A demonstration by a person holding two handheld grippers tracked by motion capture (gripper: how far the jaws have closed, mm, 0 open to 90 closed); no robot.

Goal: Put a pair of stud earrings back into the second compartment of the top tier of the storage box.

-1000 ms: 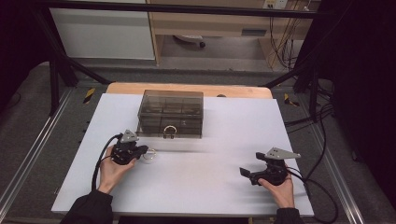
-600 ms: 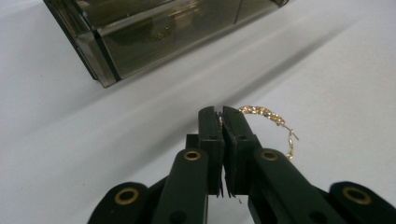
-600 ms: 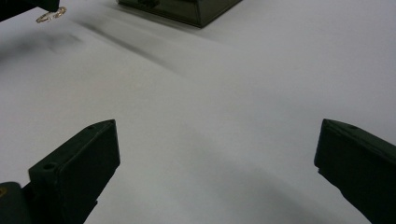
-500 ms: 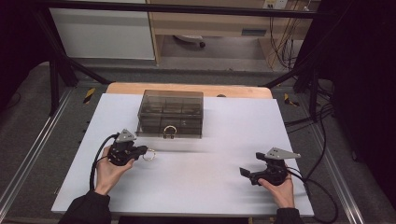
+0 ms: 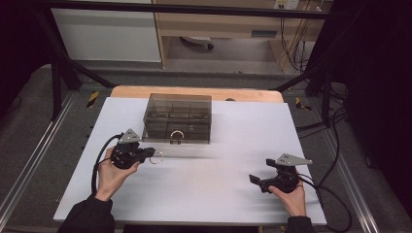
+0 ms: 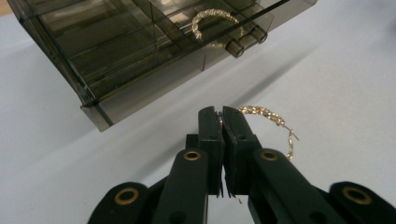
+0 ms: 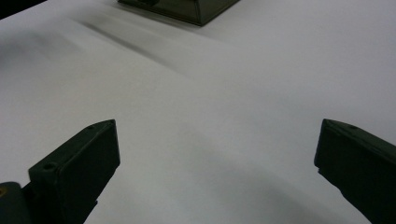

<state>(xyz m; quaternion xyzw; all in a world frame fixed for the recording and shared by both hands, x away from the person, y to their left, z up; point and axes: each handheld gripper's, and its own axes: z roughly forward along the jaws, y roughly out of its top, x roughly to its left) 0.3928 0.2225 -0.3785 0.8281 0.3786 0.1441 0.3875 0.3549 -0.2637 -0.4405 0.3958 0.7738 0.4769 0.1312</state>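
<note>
My left gripper (image 6: pixel 221 112) (image 5: pixel 150 152) is shut on a gold hoop earring (image 6: pixel 273 126) (image 5: pixel 156 157), which hangs to the right of its jaws above the white table (image 5: pixel 209 170). A smoky clear compartment box (image 5: pixel 178 117) (image 6: pixel 140 46) stands just beyond it. A second gold hoop earring (image 5: pixel 177 137) (image 6: pixel 212 23) lies in the box's front middle compartment. My right gripper (image 7: pixel 217 144) (image 5: pixel 255 180) rests at the table's front right with its jaws wide apart and nothing between them.
A wooden board (image 5: pixel 194 92) sits behind the white table. Black frame posts (image 5: pixel 58 68) and cables (image 5: pixel 335 145) flank the sides. Metal rails (image 5: pixel 29 165) run along the left edge.
My left gripper has risen a little with the hoop earring and drifted slightly toward the box. My right gripper has stayed where it was.
</note>
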